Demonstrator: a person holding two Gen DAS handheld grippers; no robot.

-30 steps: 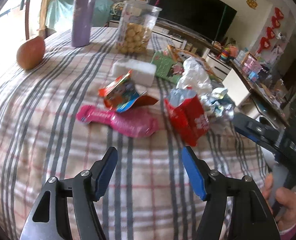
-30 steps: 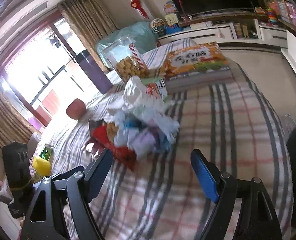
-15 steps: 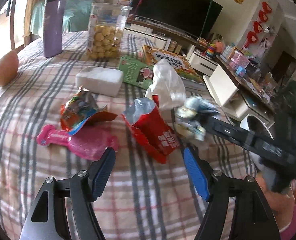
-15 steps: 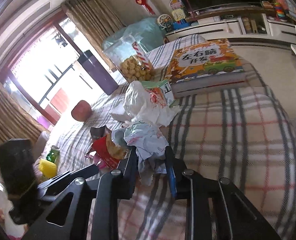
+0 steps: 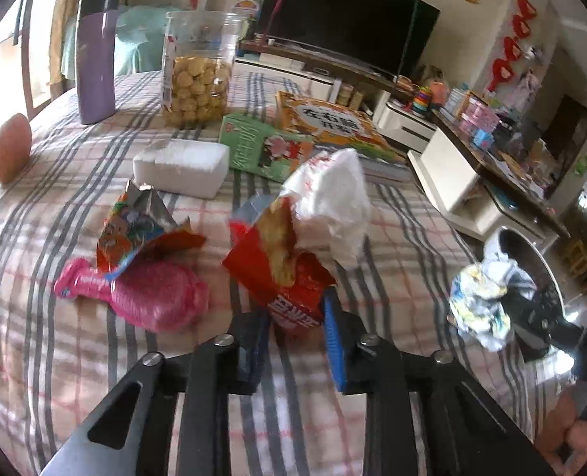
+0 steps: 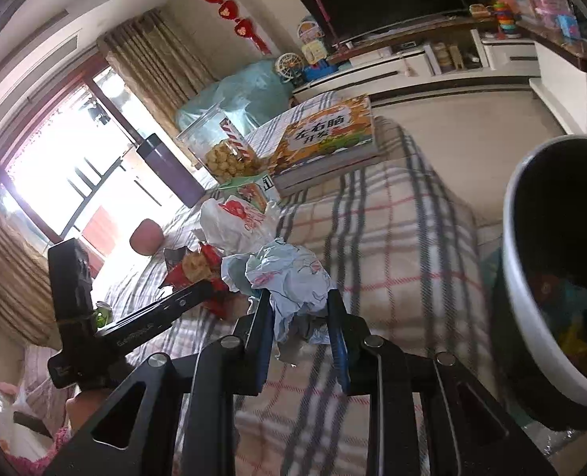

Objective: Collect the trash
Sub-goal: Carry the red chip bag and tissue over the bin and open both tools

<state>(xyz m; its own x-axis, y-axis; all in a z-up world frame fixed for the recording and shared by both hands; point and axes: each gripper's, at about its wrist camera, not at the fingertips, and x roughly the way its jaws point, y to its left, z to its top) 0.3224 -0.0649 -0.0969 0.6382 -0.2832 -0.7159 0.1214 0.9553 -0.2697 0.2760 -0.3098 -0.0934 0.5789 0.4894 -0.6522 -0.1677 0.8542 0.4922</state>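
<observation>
A: What is lying at the far left?

B: A pink wrapper (image 5: 142, 297) and a torn orange packet (image 5: 138, 234) are sitting on the plaid tabletop (image 5: 55, 357), both untouched.

A: And the left gripper (image 5: 295, 333)?

B: Its fingers are clenching the bottom edge of the red bag (image 5: 281, 277), with the white bag (image 5: 333, 198) just behind it.

A: The right gripper (image 6: 301, 329)?

B: Its fingers are grasping the crumpled paper (image 6: 289, 277) and holding it above the tabletop edge, near the bin (image 6: 527, 317) at the right.

A: So which step is this?

B: Probably carrying paper to the bin. Next, I think, the right gripper needs swinging over the bin's mouth before letting go, then the red bag following.
</observation>
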